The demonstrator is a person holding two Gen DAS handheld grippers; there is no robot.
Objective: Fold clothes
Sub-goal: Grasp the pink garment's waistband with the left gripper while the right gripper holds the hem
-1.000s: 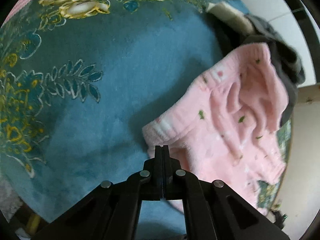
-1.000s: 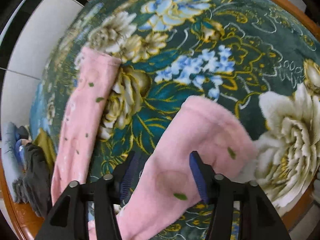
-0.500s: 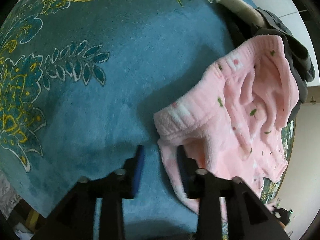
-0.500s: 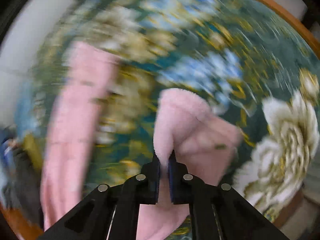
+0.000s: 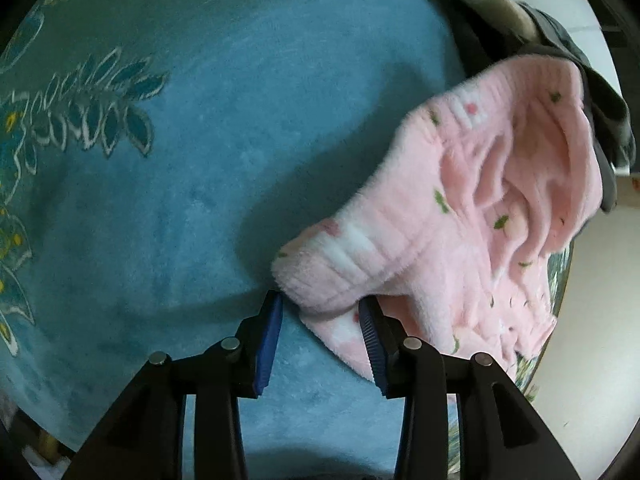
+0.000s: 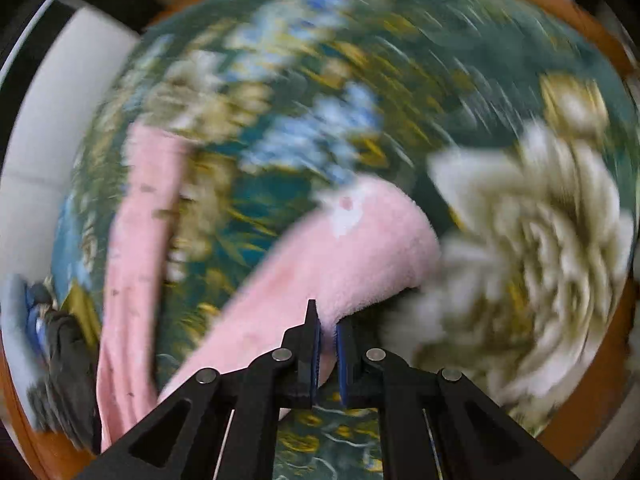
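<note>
Pink fleece trousers [image 5: 472, 216] with small green leaf marks lie on a teal floral cloth [image 5: 168, 184]. In the left wrist view the ribbed waistband corner sits between the blue pads of my open left gripper [image 5: 320, 308], not pinched. In the right wrist view my right gripper [image 6: 327, 330] is shut on the edge of one pink trouser leg [image 6: 340, 256], lifted and curled. The other leg [image 6: 140, 240] lies flat at left. This view is motion-blurred.
A heap of dark grey and beige clothes [image 5: 568, 72] lies behind the waistband; it also shows at the lower left of the right wrist view [image 6: 60, 360]. The round table's wooden rim [image 6: 592, 432] and pale floor [image 5: 592, 320] lie beyond the cloth.
My left gripper opened from shut and now straddles the waistband corner. My right gripper closed on the trouser leg and is moving with it; that view turned blurred.
</note>
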